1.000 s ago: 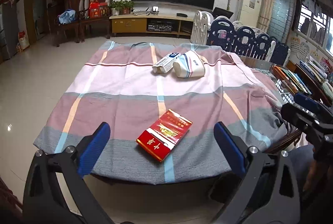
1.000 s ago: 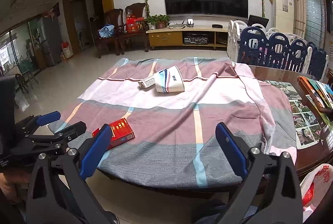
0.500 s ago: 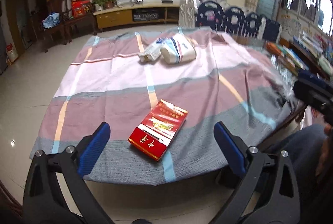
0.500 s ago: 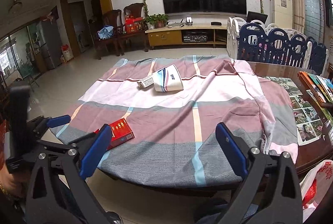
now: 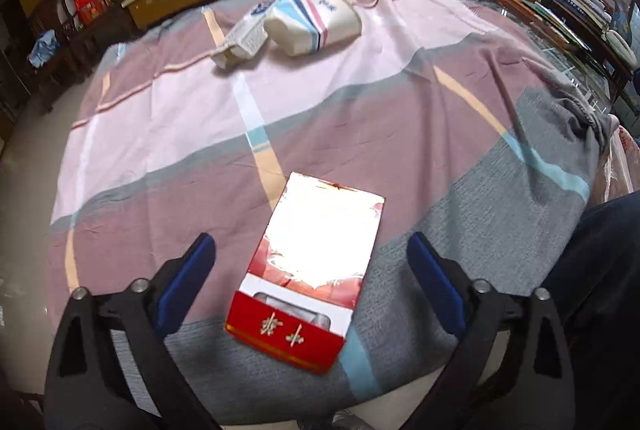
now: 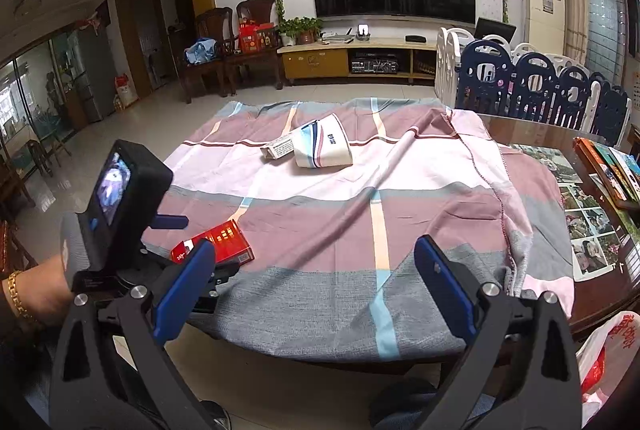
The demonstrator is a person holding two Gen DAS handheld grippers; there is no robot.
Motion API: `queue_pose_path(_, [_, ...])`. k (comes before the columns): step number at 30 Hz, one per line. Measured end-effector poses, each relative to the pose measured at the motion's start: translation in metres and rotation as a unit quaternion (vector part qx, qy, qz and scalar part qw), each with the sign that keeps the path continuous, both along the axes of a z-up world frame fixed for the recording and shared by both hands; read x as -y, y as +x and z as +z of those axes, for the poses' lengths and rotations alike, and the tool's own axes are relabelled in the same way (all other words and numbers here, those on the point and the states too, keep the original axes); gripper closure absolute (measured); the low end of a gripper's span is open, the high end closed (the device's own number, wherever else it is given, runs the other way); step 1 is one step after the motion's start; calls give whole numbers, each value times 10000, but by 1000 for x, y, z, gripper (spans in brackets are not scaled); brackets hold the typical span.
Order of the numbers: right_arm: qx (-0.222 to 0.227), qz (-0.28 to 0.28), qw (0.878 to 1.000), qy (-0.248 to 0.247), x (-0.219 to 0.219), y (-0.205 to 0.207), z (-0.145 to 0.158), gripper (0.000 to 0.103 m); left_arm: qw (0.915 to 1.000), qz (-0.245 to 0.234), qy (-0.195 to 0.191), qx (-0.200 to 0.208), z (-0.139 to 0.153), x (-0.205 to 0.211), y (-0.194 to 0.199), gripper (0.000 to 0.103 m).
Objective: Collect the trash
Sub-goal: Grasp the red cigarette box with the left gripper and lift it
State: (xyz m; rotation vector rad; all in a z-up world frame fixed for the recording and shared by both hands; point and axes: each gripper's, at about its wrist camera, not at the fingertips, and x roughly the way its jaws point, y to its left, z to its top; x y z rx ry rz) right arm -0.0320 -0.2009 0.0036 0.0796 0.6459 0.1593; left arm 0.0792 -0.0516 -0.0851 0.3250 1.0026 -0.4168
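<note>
Left gripper (image 5: 310, 262) hanging over the red pack (image 5: 308, 270) at lower centre of the left wrist view, jaws spread, just been narrowing, pads flanking the pack without touching. Pack lying flat on the cloth (image 5: 360, 102) near the desk's front edge. Probably light, stiff card with a glossy, slippery wrap; best pinched across its long sides. Paper cup (image 5: 316, 20) and white box (image 5: 244, 40) on their sides at upper centre, likely crushable. Right gripper (image 6: 314, 282) released, empty, low in its own view.

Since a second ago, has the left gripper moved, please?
Yes: the left gripper has come forward over the table's near edge, its closing jaws now flanking the red pack.
</note>
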Motion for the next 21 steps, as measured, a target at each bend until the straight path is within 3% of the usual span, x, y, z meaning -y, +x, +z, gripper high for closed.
queue_pose_path(2, [-68,101,9999,32,-3,16,-2,6,9997,-35,-83,-229,-4,2,5,36])
queue_pose_path(6, [-216,310,9990,-234,-14,68,-11,6,9996,-8,-241,-123,4,3,3,37])
queue_pose_path(9, [-331,364,9983,-308,-19,113,-16,6,9970,407,-538,391,30,-12,5,37])
queue_pose_path(14, [-530,499,9943,-778,-35,195,-31,6,9709,1516,-1215,1401,75,-58,8,37])
queue_pose_path(17, [-751,591,9903,-1007,-46,236,-49,6,9543,1827,-1465,1856,93,-74,4,37])
queue_pose_path(21, [-1014,590,9855,-1223,-57,278,-69,6,9462,2033,-1612,1936,97,-81,5,37])
